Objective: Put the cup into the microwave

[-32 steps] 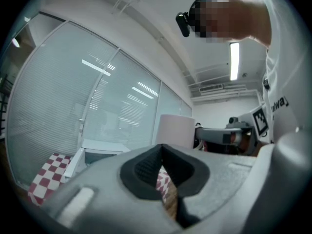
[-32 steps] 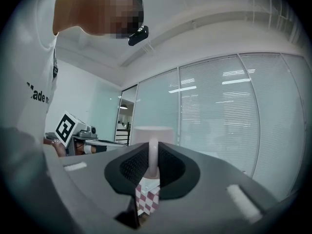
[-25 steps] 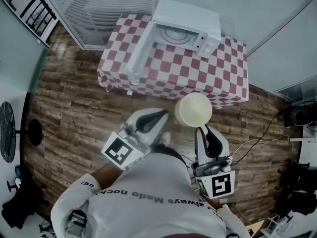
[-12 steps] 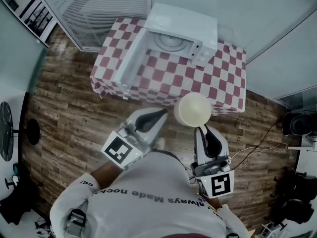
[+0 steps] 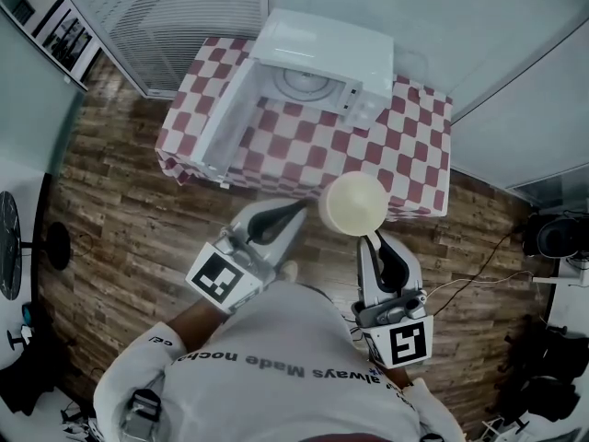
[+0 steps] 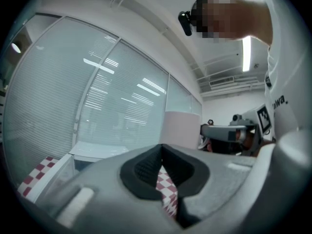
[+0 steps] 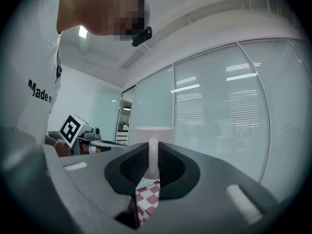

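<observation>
A cream cup point(image 5: 355, 203), seen from above, hangs in front of the table's near edge. My right gripper point(image 5: 369, 238) is shut on its thin handle point(image 7: 153, 156), and the cup's body point(image 7: 153, 132) rises just past the pads. The white microwave point(image 5: 333, 49) stands on the checkered table point(image 5: 409, 159). Its door point(image 5: 230, 113) is swung open to the left and the glass turntable point(image 5: 302, 82) shows inside. My left gripper point(image 5: 298, 209) is shut with nothing in it, level with the cup and to its left. The cup point(image 6: 181, 129) also shows in the left gripper view.
Wooden floor point(image 5: 120, 201) surrounds the table. Glass walls with blinds point(image 5: 175, 17) run behind it. Cables point(image 5: 479, 261) and dark equipment point(image 5: 552, 233) lie at the right. A black round stand point(image 5: 60, 245) is at the left.
The table and microwave have slid up and left in the head view as the person has come closer. Both grippers and the cup keep their hold and spacing.
</observation>
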